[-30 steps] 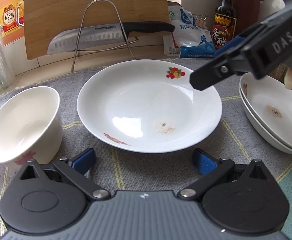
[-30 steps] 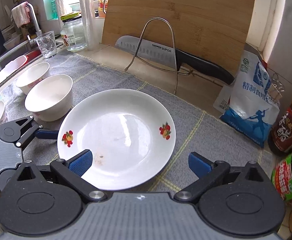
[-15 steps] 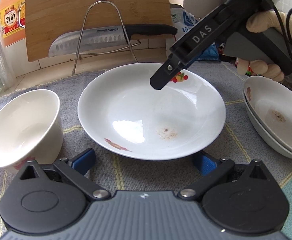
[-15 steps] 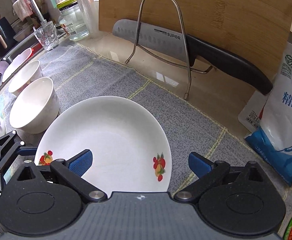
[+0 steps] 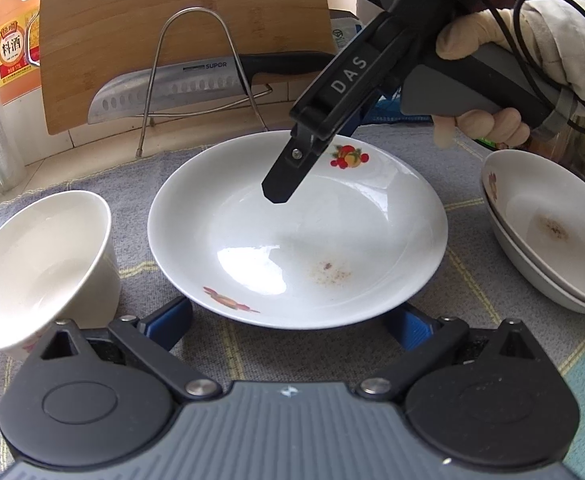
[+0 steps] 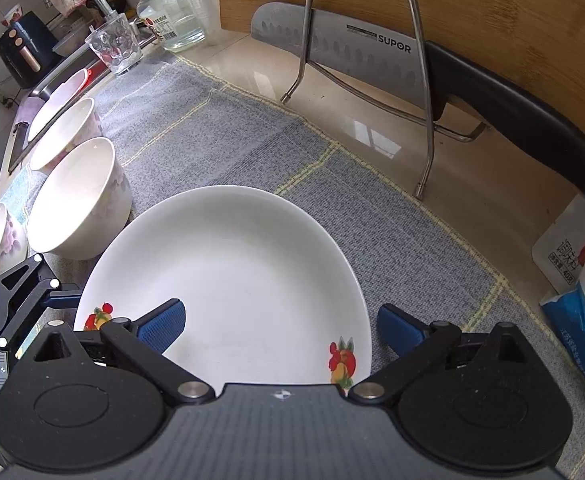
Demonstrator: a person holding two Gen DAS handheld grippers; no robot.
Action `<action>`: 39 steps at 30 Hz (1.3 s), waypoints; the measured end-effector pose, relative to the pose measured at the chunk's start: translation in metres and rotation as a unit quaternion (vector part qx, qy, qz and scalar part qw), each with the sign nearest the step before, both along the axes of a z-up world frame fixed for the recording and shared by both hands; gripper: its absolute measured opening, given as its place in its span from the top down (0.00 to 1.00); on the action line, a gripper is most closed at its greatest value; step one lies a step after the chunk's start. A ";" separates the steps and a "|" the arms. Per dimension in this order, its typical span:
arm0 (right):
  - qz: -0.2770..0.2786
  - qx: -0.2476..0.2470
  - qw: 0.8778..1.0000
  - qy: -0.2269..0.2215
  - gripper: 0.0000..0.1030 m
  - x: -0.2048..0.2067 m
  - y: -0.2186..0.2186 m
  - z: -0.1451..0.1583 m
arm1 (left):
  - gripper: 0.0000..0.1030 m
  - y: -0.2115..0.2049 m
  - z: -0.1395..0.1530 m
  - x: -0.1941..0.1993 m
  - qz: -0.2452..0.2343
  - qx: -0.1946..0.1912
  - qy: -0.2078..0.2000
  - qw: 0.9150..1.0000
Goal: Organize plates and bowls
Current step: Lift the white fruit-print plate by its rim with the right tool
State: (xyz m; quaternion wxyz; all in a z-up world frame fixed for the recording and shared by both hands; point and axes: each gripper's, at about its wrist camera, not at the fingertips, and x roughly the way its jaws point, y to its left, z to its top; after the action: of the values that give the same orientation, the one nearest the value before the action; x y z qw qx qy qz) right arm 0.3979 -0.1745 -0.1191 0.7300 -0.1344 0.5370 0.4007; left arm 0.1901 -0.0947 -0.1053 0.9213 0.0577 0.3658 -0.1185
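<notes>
- You are holding your left gripper (image 5: 292,322) spread wide at the near rim of the plate (image 5: 292,248), gripping nothing.
- The plate is lying flat on the grey mat (image 5: 92,172), between the bowl (image 5: 32,256) and the stacked plates (image 5: 552,240).
- Your right gripper (image 6: 280,328) is hovering wide open over the far rim; closing off-centre risks tipping the plate.

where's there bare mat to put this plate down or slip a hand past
Bare grey mat lies beyond the plate, up to the knife stand, and right of it toward the blue bag. Crowded: bowls along the left, stacked dishes on the right, both open tools around the plate.
</notes>
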 end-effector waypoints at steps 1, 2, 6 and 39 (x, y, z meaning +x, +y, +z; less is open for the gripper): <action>0.004 0.000 1.000 0.002 0.00 0.001 0.001 0.000 | 0.02 0.000 0.000 0.000 0.000 -0.001 0.000 1.000; 0.008 0.001 1.000 0.005 0.00 0.002 0.003 0.000 | 0.02 0.000 0.000 0.000 -0.001 -0.001 -0.001 1.000; 0.023 0.007 0.999 0.021 0.00 0.006 0.006 -0.001 | 0.03 -0.002 0.000 0.001 -0.004 0.001 -0.004 1.000; 0.063 0.029 0.994 0.086 0.00 0.020 0.015 0.001 | 0.04 -0.004 0.002 -0.004 -0.011 0.012 -0.016 1.000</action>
State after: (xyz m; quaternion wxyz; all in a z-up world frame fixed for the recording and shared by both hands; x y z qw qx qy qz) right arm 0.4182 -0.1590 -0.1182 0.6584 -0.1117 0.5762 0.4712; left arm 0.1856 -0.0990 -0.1037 0.9249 0.0751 0.3517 -0.1231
